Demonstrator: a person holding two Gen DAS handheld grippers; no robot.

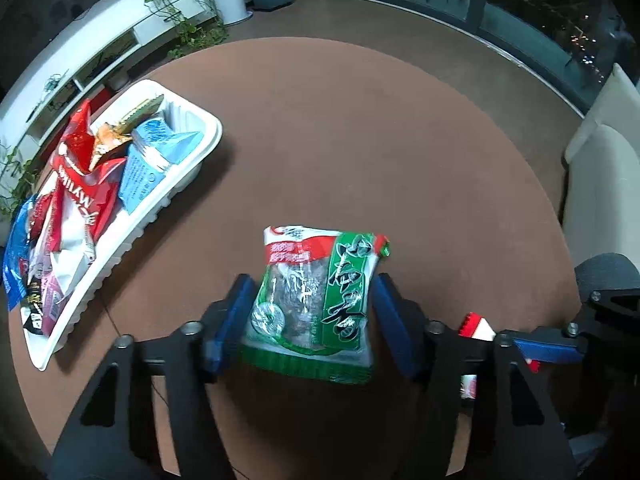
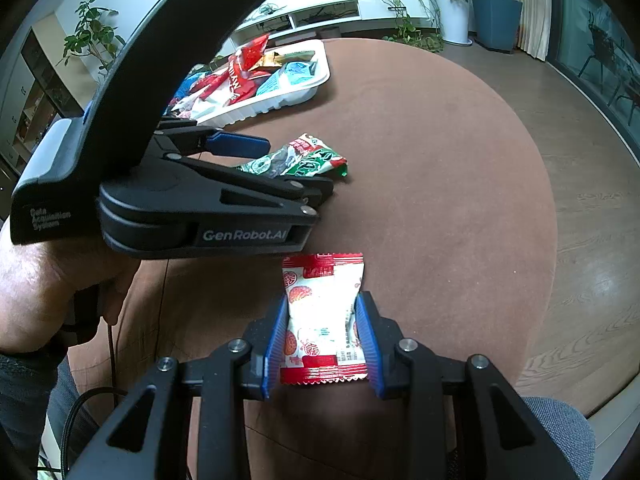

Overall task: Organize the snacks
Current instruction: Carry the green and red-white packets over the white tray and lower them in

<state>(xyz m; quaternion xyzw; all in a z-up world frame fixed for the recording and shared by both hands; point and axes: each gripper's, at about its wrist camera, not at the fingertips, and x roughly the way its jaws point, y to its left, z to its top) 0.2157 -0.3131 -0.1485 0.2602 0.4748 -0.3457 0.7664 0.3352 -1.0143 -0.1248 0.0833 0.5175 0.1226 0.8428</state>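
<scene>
Left tool (image 1: 310, 312): blue pads closed partway against both sides of the green snack packet (image 1: 316, 300); the packet sits between the fingers, its top edge reaching forward past the tips; seen from the right wrist, the same tool (image 2: 280, 168) lies low over the surface with the packet (image 2: 296, 160) sticking out ahead of it
Right tool (image 2: 322, 336): jaws narrowed onto the red-and-white snack packet (image 2: 324, 320); both blue pads touch the packet's long edges; its crimped bottom edge lies back between the fingers and its top edge pokes out in front; from the left wrist only a corner of this packet (image 1: 476, 326) shows, beside a blue finger (image 1: 548, 350)
White tray (image 1: 200, 148): stands on the far left part of the surface, well apart from both tools; filled with packets, among them red packets (image 1: 84, 188) and light-blue packets (image 1: 160, 152)
Surface (image 1: 360, 140): round, brown; bare between the tray and the tools
Person's hand (image 2: 44, 280): wrapped round the left tool's handle
Surroundings: potted plants (image 2: 408, 12), white low shelf (image 2: 320, 12), wooden floor (image 2: 592, 208)
</scene>
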